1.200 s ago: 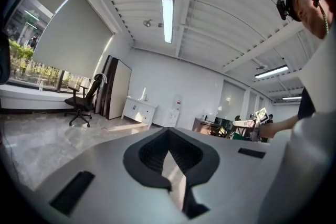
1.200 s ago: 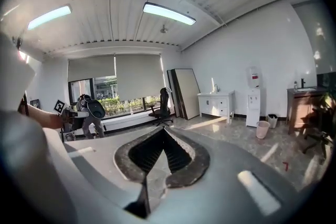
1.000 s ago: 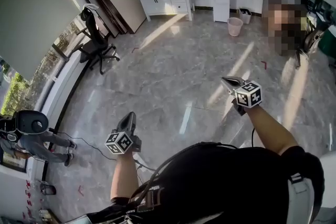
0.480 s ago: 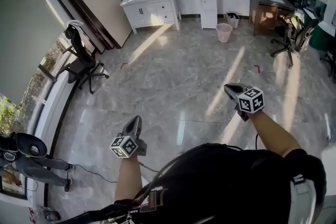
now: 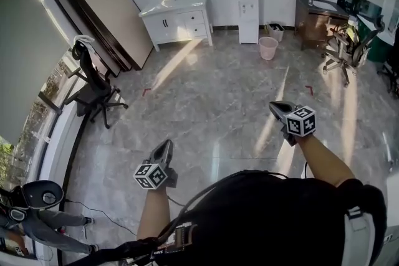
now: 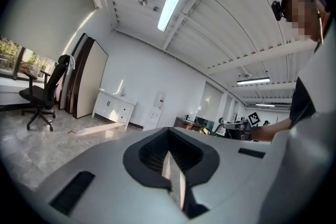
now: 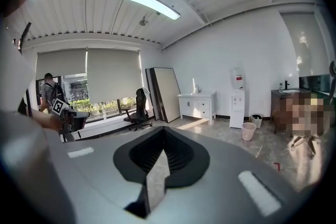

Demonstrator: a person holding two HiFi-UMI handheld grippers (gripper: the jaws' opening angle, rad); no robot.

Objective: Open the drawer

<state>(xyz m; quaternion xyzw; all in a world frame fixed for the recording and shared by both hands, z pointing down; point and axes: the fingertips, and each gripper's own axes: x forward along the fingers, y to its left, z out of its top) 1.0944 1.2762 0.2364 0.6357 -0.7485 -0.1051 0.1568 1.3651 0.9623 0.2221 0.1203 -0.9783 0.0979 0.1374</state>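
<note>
Both have advanced: left tongs point(image 5: 165, 146) and right tongs point(image 5: 277, 108), shut and empty; white wooden drawer cabinet point(image 5: 177, 23) far ahead, left nearer.

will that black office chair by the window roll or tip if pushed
Probably rolls: the black office chair sits on a star base that looks wheeled, on a glossy floor. A push high on its tall back would more likely swivel or rock it.
</note>
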